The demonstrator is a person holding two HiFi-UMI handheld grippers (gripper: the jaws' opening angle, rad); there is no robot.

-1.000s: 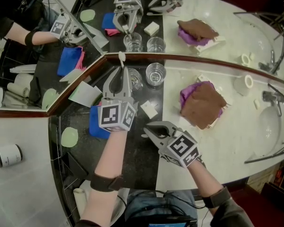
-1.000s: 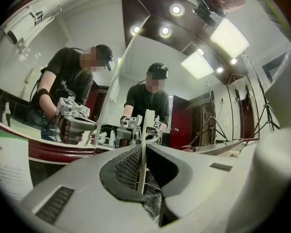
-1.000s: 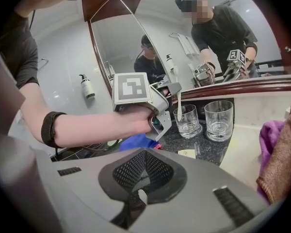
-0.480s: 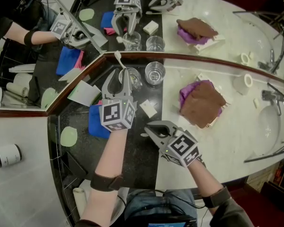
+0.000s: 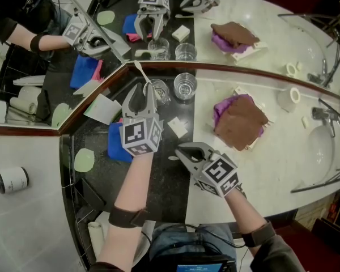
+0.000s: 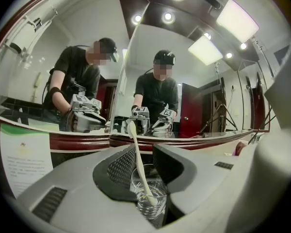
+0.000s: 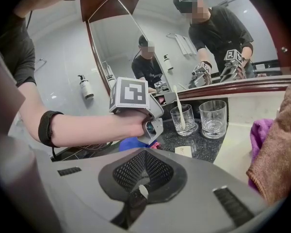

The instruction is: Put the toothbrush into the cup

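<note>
Left claw (image 5: 148, 88) has just been opening and now stands about half apart. Its pads are clear of the toothbrush (image 6: 138, 161), which leans loose between them with its lower end in the cup (image 6: 157, 198). Right claw (image 7: 141, 188) is closed and empty. Brush looks light, stiff and slick, best pinched mid-handle. Glass cup would likely tip or chip if knocked.

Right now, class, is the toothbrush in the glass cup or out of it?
In. The toothbrush stands with its lower end inside the glass cup, leaning out above the rim.
</note>
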